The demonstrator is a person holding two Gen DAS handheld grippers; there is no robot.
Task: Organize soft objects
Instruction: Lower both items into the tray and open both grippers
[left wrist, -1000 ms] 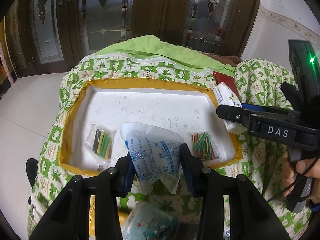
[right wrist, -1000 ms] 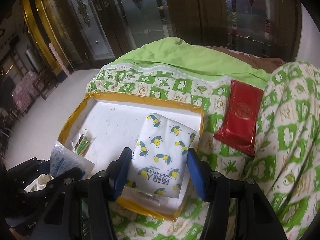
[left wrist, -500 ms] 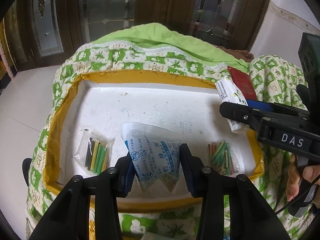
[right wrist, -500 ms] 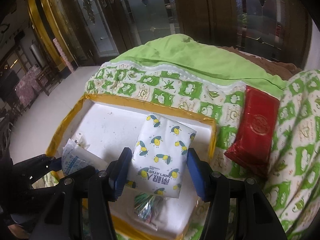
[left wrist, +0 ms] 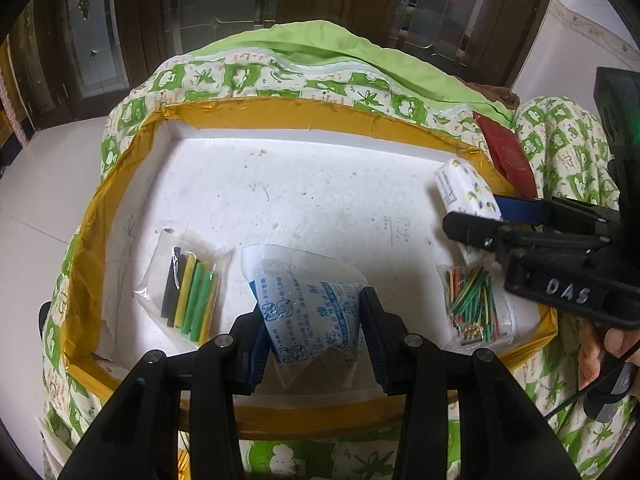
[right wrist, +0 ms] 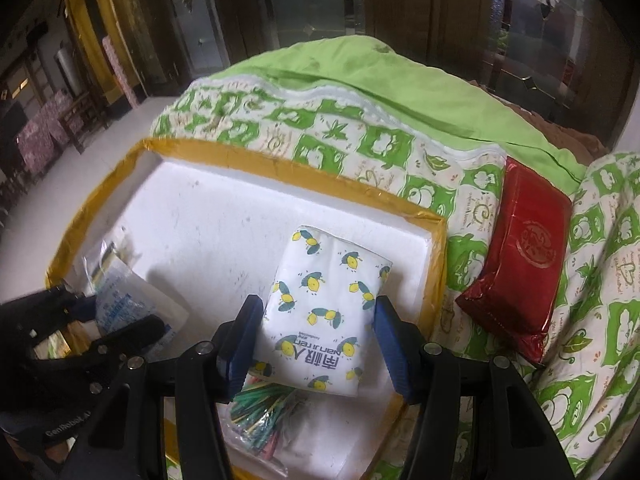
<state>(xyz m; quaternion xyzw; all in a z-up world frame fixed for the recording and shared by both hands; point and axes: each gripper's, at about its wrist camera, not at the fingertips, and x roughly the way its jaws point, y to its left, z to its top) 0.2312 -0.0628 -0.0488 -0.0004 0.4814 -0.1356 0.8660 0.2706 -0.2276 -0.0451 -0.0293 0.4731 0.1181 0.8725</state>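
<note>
A white foam tray (left wrist: 280, 184) with a yellow taped rim lies on a green patterned quilt. My left gripper (left wrist: 312, 332) is shut on a clear desiccant sachet (left wrist: 308, 300) with blue print, hanging low over the tray's near side. My right gripper (right wrist: 316, 340) is shut on a white tissue pack (right wrist: 324, 312) printed with lemons, held over the tray's right end; in the left wrist view that tissue pack (left wrist: 466, 196) and the right gripper (left wrist: 472, 222) show at the right. A red packet (right wrist: 524, 264) lies on the quilt right of the tray (right wrist: 224, 216).
Two clear bags lie in the tray: thick coloured tubes (left wrist: 192, 296) at the left, thin coloured sticks (left wrist: 474, 304) at the right, under the tissue pack. A hand (left wrist: 600, 344) holds the right gripper's handle. Dark wooden glass doors stand behind the quilt (right wrist: 360, 144).
Both grippers have sunk and moved forward over the tray with their loads. The sachet, earlier over the tray's near rim, now hangs inside; the tissue pack sits lower above the stick bag.
</note>
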